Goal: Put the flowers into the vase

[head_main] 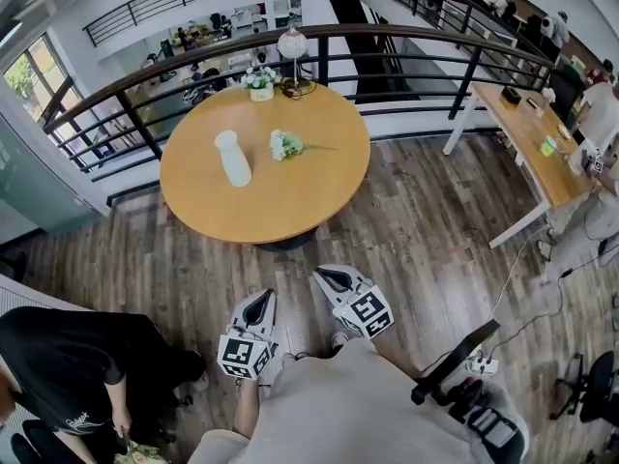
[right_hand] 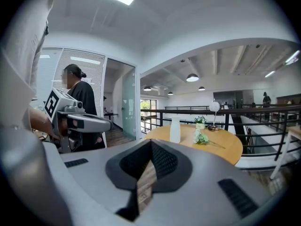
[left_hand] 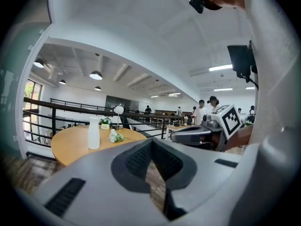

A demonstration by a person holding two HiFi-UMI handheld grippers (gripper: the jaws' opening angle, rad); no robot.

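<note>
A white vase (head_main: 233, 158) stands on the round wooden table (head_main: 290, 211), left of centre. A small bunch of white flowers (head_main: 286, 145) lies on the tabletop to its right. Both grippers are held close to the person's body, well short of the table's near edge, with nothing in them. The left gripper (head_main: 263, 298) has its jaws together and so does the right gripper (head_main: 327, 276). The left gripper view shows the vase (left_hand: 94, 133) and flowers (left_hand: 114, 136) far off; the right gripper view shows the same vase (right_hand: 175, 130) and flowers (right_hand: 200, 138).
A small pot of flowers (head_main: 260, 83) and a globe lamp (head_main: 292, 46) stand at the table's far edge, before a black railing (head_main: 126, 90). A long desk (head_main: 527, 129) runs at the right. A person in black (head_main: 68, 356) stands lower left. A power strip (head_main: 479, 363) lies on the floor.
</note>
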